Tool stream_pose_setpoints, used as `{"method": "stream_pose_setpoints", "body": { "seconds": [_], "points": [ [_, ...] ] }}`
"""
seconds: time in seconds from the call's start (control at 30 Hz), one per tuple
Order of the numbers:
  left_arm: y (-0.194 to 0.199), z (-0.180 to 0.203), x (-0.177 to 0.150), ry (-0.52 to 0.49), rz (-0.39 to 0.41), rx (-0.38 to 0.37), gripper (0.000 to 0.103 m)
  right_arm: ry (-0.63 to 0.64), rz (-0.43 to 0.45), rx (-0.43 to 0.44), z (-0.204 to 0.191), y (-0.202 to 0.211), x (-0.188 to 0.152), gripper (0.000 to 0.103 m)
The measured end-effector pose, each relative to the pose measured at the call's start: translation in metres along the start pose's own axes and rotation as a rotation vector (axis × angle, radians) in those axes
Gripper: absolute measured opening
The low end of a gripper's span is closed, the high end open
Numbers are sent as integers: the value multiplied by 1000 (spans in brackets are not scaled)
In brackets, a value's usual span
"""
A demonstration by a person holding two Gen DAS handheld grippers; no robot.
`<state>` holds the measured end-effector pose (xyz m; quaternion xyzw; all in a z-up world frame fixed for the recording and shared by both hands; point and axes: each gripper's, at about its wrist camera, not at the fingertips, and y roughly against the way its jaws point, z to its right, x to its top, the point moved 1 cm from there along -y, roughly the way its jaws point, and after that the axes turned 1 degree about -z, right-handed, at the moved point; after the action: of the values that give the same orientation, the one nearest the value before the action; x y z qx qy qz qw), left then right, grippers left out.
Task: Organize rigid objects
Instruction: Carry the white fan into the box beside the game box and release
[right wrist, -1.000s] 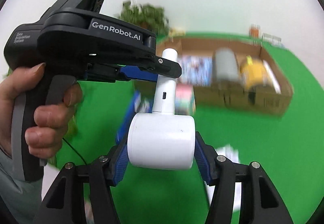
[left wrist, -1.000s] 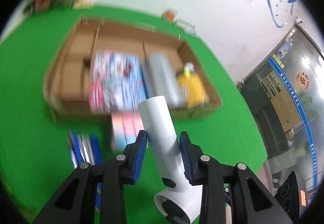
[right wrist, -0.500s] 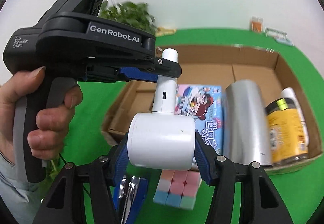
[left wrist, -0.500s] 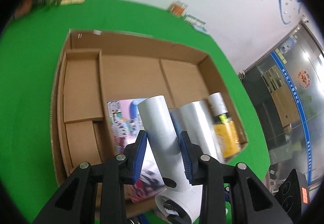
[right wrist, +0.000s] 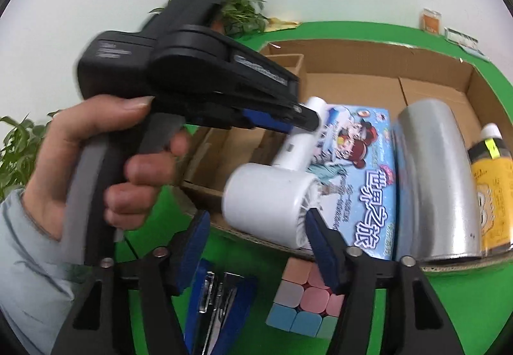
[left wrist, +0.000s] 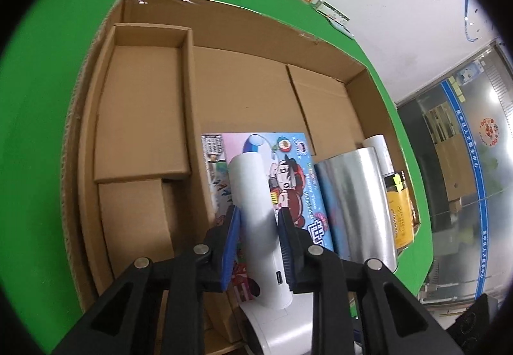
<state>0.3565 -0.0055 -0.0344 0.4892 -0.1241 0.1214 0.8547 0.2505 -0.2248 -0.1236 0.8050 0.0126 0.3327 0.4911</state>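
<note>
A: Hairdryer (right wrist: 266,204) first: we have the small white one in the air over the near edge of the cardboard box (left wrist: 243,31). Our left tool (left wrist: 256,236) is closing on its handle, blue pads against both sides. Our right tool (right wrist: 256,246) is also narrowing, but its pads stand clear of the round head; a gap shows on the left side, so it grips nothing.

B: What is left outside the box?

A: On the green worktop (right wrist: 449,307), just before the box's near wall, we see a pastel puzzle cube (right wrist: 301,300) and a blue stapler (right wrist: 218,300) beside it. Neither is packed yet.

B: And inside?

A: Along the near wall, from middle to right corner: a flat picture box (left wrist: 288,181), a silver roll (left wrist: 356,201), a yellow jar (left wrist: 399,214) with a white tube (left wrist: 378,149) behind it. The far half of the floor is bare, and the narrow divided section along the left wall holds nothing.

B: So where do we stand?

A: We judge it past halfway: four things in, the hairdryer about to go down, two to fetch. It hangs over the picture box, near the divider; which spot we mean it for we cannot tell.
</note>
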Motion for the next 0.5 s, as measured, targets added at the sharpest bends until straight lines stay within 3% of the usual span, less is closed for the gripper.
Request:
{"method": "stream_pose_setpoints", "body": {
  "seconds": [0.17,0.27,0.3,0.37,0.4,0.43,0.47,0.5],
  "points": [
    [-1,-2,-5,11,-15,6,26,-54,-31,34,15,-10,-1,47],
    [2,0,-11,22,-20,19,26,-37,-29,41,16,-6,-2,50],
    [6,3,-13,13,-6,37,26,-24,-22,41,14,-2,-4,55],
    [25,16,-23,-49,87,128,26,19,35,32,8,17,-12,92],
    [34,23,-29,-81,132,172,28,32,69,13,6,26,-16,100],
    [47,33,-37,-122,191,220,31,51,129,-27,3,41,-23,102],
    [60,43,-47,-156,248,254,43,70,171,-57,0,52,-28,102],
    [72,53,-59,-186,309,292,66,83,196,-76,-2,61,-32,102]
  ]
}}
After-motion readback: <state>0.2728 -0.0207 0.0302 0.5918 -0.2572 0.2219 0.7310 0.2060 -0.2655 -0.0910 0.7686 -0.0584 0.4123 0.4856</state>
